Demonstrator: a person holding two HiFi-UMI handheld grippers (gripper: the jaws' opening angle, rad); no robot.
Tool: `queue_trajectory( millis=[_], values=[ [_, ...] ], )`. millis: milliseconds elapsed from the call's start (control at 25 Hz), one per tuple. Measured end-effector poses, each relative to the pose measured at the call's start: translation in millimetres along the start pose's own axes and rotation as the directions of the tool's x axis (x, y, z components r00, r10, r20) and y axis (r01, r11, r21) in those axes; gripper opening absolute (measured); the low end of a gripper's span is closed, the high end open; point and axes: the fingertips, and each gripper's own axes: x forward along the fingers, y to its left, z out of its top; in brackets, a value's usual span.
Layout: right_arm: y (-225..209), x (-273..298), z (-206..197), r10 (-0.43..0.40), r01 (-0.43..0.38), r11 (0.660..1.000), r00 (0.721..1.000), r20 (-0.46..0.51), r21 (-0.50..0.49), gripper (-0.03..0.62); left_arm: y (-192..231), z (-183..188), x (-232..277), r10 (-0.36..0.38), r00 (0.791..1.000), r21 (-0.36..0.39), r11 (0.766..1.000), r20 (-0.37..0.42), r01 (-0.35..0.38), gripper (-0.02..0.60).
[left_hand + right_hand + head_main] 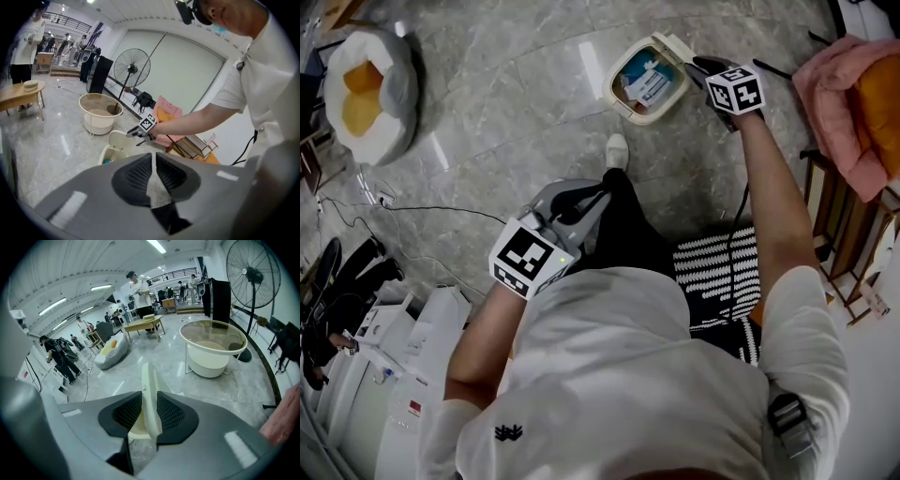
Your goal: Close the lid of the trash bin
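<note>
Lid [148,376] of the trash bin [622,101] stood upright, pinched in our right claw [149,405], arm [773,192] stretched to the bin at one o'clock; our left claw [153,164] hung closed and empty, tucked close.

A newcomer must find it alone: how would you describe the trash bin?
On the grey marble floor, look just ahead of the person's shoe. The trash bin is small and cream, its raised lid pinched in the right claw. Unlike the bigger round tub nearby, it holds blue-and-white rubbish.
</note>
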Motion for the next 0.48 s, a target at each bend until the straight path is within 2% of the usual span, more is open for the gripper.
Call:
queue_trajectory(
  millis=[480],
  values=[
    [38.7,13.2,-19.5,0.012,-0.012,1.000,0.999,-0.037,-0.006,0.097,0.9,-23.2,-17.9,-0.003,1.000,-0.001,1.000,0.001,0.003,0.083]
  ],
)
